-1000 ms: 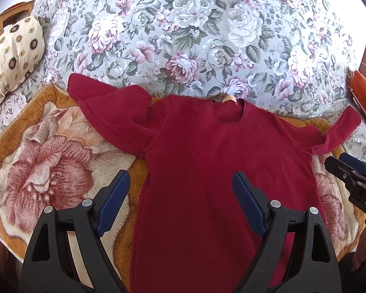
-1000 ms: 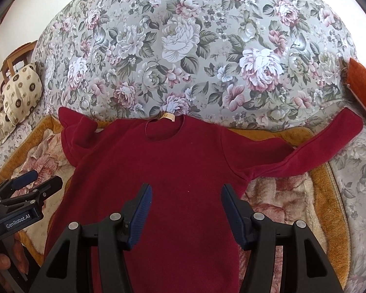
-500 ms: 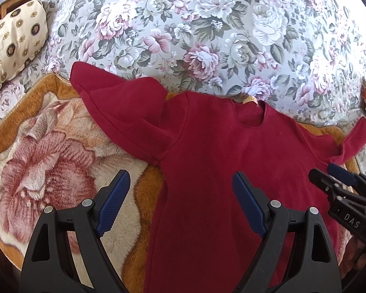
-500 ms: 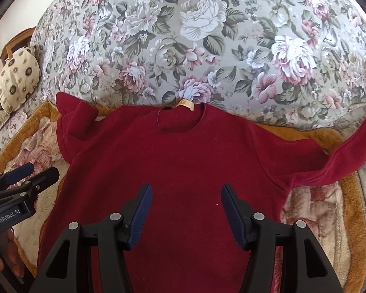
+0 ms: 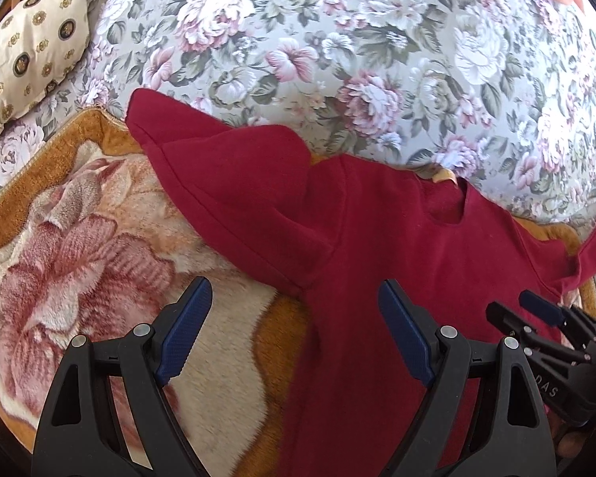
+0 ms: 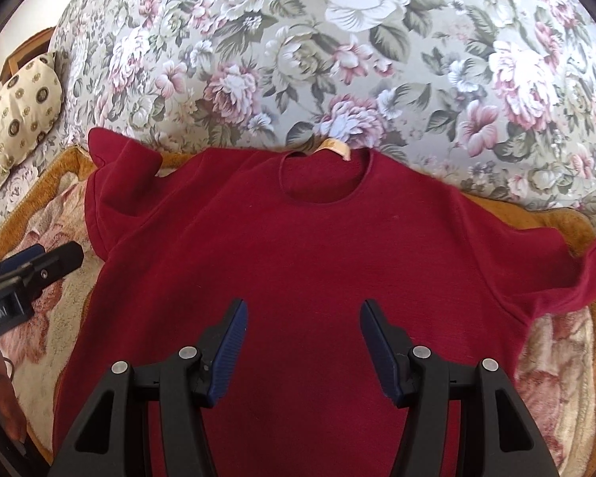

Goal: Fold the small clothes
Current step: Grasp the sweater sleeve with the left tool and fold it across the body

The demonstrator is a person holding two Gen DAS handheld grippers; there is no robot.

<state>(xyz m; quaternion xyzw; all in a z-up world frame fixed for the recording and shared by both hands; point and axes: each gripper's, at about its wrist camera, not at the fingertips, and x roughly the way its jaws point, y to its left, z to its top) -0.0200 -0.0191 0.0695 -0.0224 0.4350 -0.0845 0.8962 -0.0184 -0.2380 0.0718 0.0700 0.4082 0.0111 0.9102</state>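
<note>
At the far upper left of both views sits a cream patterned cushion (image 5: 31, 45) on the floral sofa (image 6: 298, 59). Below it, filling the left of the left wrist view, a plush blanket (image 5: 79, 246) with a large pink rose and golden border covers the seat. Your left gripper (image 5: 296, 328) hangs over the spot where blanket meets garment, its blue-padded jaws spread wide and holding nothing; one pad is above the blanket, the other above red cloth. A dark red sweater (image 6: 298, 258) lies flat on the blanket, front up, neckline toward the sofa back, with a tan label (image 6: 335, 147) at the collar. Its left sleeve (image 5: 234, 187) is bunched and folded near the shoulder; its right sleeve (image 6: 576, 274) stretches toward the right edge. Your right gripper (image 6: 302, 338) hovers over the middle of the sweater's body, jaws wide apart, gripping nothing.
</note>
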